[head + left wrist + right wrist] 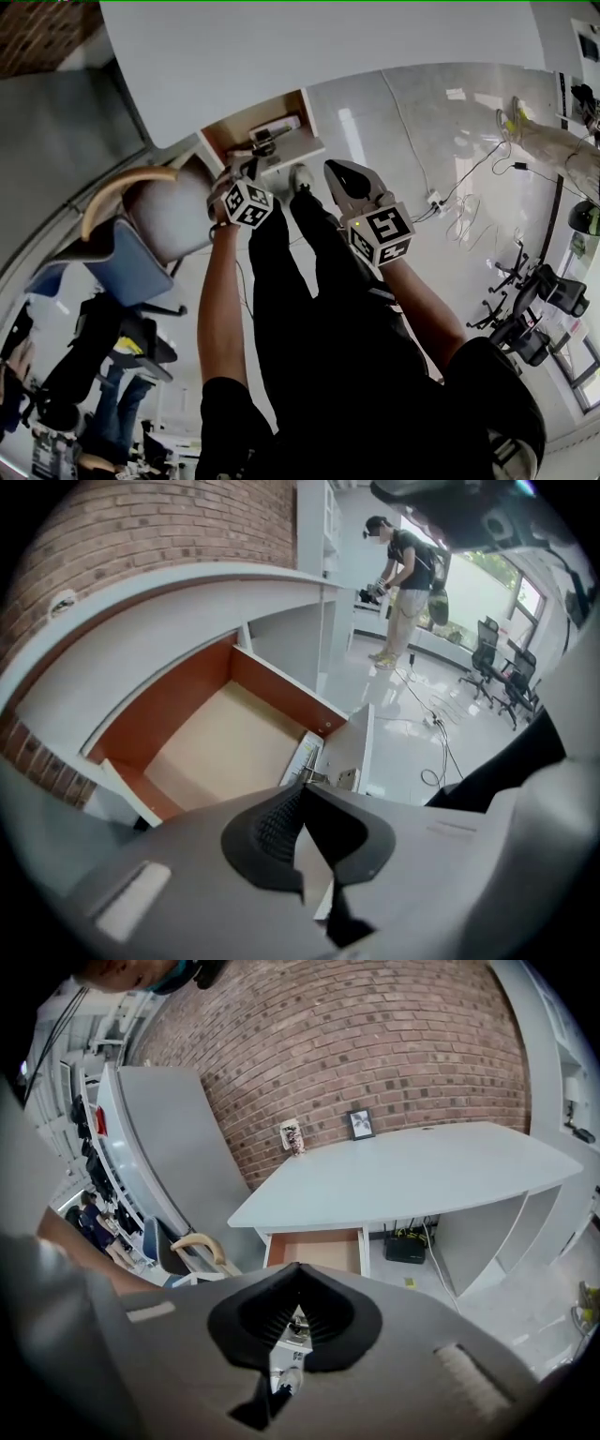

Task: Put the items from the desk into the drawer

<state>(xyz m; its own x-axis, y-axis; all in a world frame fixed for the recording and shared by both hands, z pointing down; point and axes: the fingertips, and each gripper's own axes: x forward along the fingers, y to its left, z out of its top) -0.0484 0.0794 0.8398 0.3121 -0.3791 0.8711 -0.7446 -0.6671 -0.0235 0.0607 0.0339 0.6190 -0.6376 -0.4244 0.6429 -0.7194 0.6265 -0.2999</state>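
The white desk point(309, 47) fills the top of the head view, with its wooden drawer point(246, 125) pulled open below the desk's edge. A white boxed item point(277, 125) lies in the drawer, against the inside of the front panel point(361, 747). My left gripper point(251, 161) hovers just over that front panel, shut, and nothing shows between its tips point(302, 794). The drawer floor point(220, 747) is otherwise bare. My right gripper point(335, 171) is held beside it over the floor, also shut and holding nothing point(298, 1271). A small framed picture point(359, 1124) and a small ornament point(293, 1135) stand at the desk's back.
A chair with a curved wooden armrest point(131, 183) stands left of the drawer. Cables and a power strip point(436, 202) lie on the floor to the right, with office chairs point(534, 300) beyond. A person point(403, 583) stands far off. A black box point(405, 1246) sits under the desk.
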